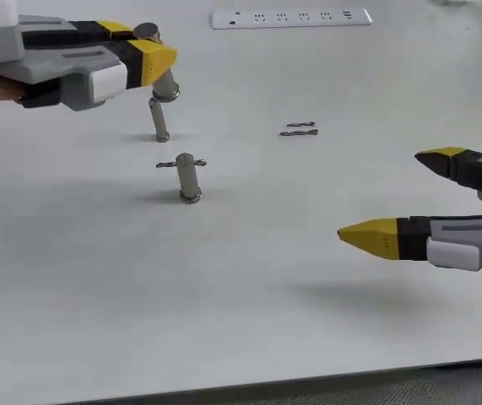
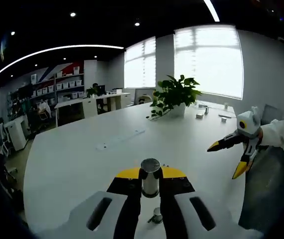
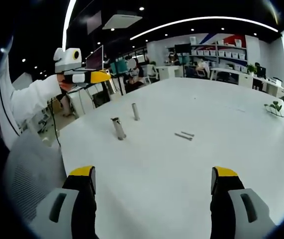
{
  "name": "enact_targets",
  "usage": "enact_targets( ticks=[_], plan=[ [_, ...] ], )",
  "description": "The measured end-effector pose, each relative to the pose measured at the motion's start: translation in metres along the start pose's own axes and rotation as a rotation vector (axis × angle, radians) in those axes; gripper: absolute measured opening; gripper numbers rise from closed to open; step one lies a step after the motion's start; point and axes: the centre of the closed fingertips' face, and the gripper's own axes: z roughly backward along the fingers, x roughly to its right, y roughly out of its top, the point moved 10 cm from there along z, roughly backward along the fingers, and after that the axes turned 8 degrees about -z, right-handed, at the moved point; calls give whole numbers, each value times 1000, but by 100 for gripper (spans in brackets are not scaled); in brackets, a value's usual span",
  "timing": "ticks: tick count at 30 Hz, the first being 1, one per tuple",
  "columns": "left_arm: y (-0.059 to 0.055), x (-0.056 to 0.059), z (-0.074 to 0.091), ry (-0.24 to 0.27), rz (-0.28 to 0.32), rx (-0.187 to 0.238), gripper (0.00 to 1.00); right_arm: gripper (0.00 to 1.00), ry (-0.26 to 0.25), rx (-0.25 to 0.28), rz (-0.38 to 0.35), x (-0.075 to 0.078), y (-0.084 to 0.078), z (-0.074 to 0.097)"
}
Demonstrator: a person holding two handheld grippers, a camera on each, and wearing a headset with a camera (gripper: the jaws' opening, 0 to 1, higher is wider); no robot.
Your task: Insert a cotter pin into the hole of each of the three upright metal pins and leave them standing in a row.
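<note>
One metal pin (image 2: 150, 179) stands clamped between the left fingers (image 2: 127, 174).

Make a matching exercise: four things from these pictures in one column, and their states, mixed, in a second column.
Things:
1. nearest metal pin
2. lifted metal pin
3. loose cotter pins
4. right hand-held gripper

States:
a. open and empty
b. lying flat
c. cotter pin through it
d. held by the left hand-held gripper

Pairs: 1-c, 2-d, 3-b, 4-a

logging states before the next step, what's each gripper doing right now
left gripper: closed, holding a metal pin
right gripper: open, holding nothing
</note>
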Motion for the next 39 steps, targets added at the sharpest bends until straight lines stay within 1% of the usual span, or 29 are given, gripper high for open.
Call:
enact_targets(
  ticks=[1, 2, 3, 4, 6, 10, 11, 12, 14, 17, 19, 22, 23, 24, 26, 29, 30, 33, 35, 39],
  plan=[
    [0, 4, -1, -11, 3, 1, 9, 95, 1, 1, 0, 0, 0, 0],
    [1, 13, -4, -45, 48, 22, 9, 95, 1, 3, 0, 0, -1, 1],
    [1, 17, -6, -55, 54, 28, 9, 95, 2, 4, 0, -1, -1, 1],
    [2, 24, -9, -63, 37, 27, 9, 95, 4, 6, 1, -1, -1, 1],
    [2, 36, -15, -85, 22, 12, 9, 95, 9, 9, 5, -2, -1, 2],
    [-2, 56, -24, -119, 37, 9, 9, 95, 21, 15, 15, -4, 0, 3],
    [1, 65, -24, -125, 38, 8, 9, 95, 23, 16, 16, -5, 0, 4],
    [1, 70, -25, -126, 41, 6, 9, 95, 24, 17, 17, -5, 0, 4],
    [-3, 75, -29, -125, 30, -1, 9, 95, 28, 19, 18, -4, -1, 6],
    [-9, 82, -34, -122, 50, -23, 9, 95, 30, 19, 16, -4, -4, 8],
    [-12, 87, -36, -122, 48, -30, 9, 95, 32, 17, 13, -4, -6, 10],
    [-17, 98, -40, -121, 50, -54, 9, 95, 37, 14, 12, -4, -9, 11],
    [-23, 99, -43, -109, 58, -71, 9, 95, 39, 14, 11, -4, -9, 11],
    [-27, 101, -44, -105, 50, -81, 9, 94, 43, 14, 12, -4, -9, 11],
    [-34, 105, -46, -96, 56, -100, 9, 94, 46, 13, 13, -5, -10, 10],
    [-43, 109, -49, -98, 76, -111, 9, 94, 51, 14, 11, -6, -11, 10],
    [-45, 111, -51, -99, 76, -119, 9, 94, 54, 15, 10, -6, -11, 10],
    [-50, 114, -53, -104, 75, -128, 9, 94, 62, 6, 13, -8, -12, 10],
    [-55, 115, -55, -96, 84, -131, 9, 94, 66, 2, 15, -8, -13, 10],
    [-63, 118, -58, -78, 93, -153, 9, 93, 74, -1, 15, -9, -13, 10]
  ],
)
